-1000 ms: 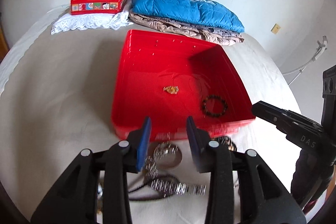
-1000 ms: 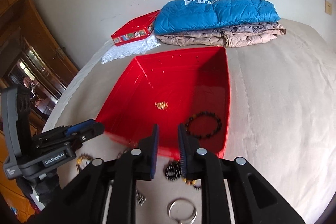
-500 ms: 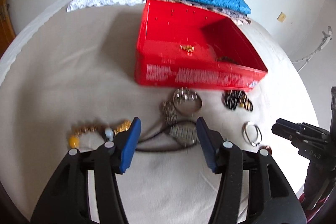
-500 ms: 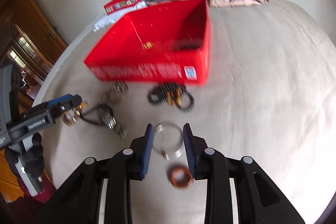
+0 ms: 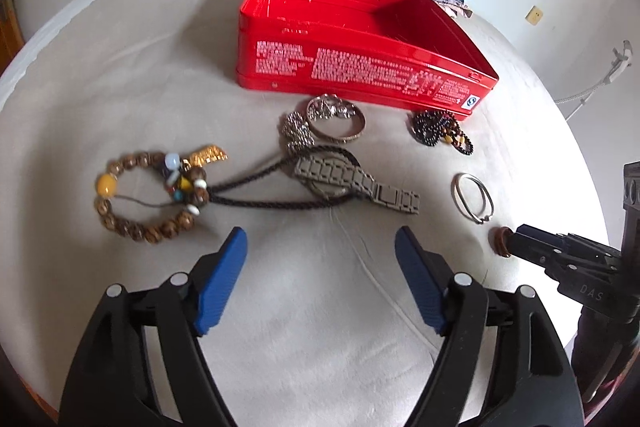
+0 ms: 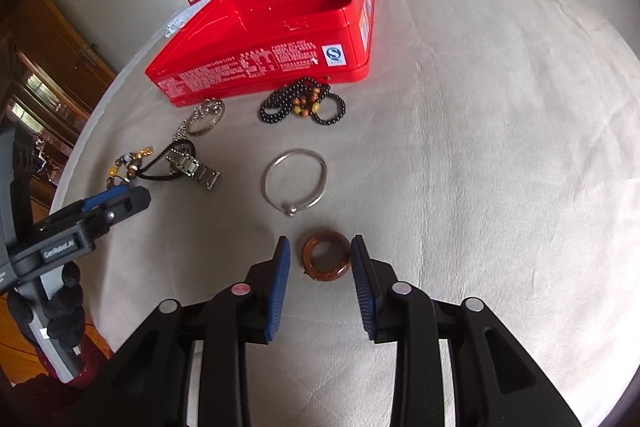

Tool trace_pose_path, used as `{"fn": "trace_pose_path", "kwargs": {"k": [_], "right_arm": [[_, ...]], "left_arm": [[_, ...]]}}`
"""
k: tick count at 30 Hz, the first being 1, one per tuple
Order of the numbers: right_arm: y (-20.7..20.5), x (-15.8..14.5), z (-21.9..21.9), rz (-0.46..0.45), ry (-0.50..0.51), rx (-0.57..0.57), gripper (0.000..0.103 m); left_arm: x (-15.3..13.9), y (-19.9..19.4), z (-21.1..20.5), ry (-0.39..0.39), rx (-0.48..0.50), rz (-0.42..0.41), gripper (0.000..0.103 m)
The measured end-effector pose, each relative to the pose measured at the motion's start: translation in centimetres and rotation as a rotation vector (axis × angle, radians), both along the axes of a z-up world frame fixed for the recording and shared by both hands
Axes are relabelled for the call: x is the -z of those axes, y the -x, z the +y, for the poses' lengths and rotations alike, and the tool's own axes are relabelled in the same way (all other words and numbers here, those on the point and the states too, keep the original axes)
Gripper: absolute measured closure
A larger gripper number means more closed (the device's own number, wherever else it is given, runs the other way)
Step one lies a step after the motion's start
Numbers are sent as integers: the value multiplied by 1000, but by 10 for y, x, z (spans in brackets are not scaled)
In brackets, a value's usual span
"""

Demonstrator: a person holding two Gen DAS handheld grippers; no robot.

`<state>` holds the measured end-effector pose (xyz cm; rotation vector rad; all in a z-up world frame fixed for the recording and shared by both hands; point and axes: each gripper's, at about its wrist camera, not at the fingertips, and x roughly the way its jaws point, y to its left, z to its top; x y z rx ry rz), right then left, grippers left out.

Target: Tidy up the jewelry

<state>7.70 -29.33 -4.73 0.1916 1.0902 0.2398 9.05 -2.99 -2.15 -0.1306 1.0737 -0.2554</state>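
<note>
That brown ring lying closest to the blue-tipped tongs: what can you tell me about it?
The brown ring is a thick, glossy band, mottled amber and dark brown, like wood or resin. It lies flat on the beige cloth, hole up, just nearer than the silver bangle and apart from it. The right gripper straddles it, jaws opening, pads not touching. In the left view only its edge shows.

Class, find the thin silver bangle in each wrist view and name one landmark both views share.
Left wrist view: silver bangle lies at right, past the metal watch band.
Right wrist view: bangle sits at centre, just beyond the brown ring.
Shared landmark: the red tin box.
</note>
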Motion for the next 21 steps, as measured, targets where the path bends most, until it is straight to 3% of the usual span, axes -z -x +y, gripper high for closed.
{"fn": "trace_pose_path", "kwargs": {"k": [13,17,21], "right_arm": [[-2,5,9,-7,66,-5,64],[-2,6,11,-16,85,-2,73],[0,6,10,-20,75,-4,74]], "left_arm": [[1,9,-5,-9,-21,-4,16],[-1,10,-6,-23,-22,-17,16],[-3,12,-9,-33,-19,-25,16]]}}
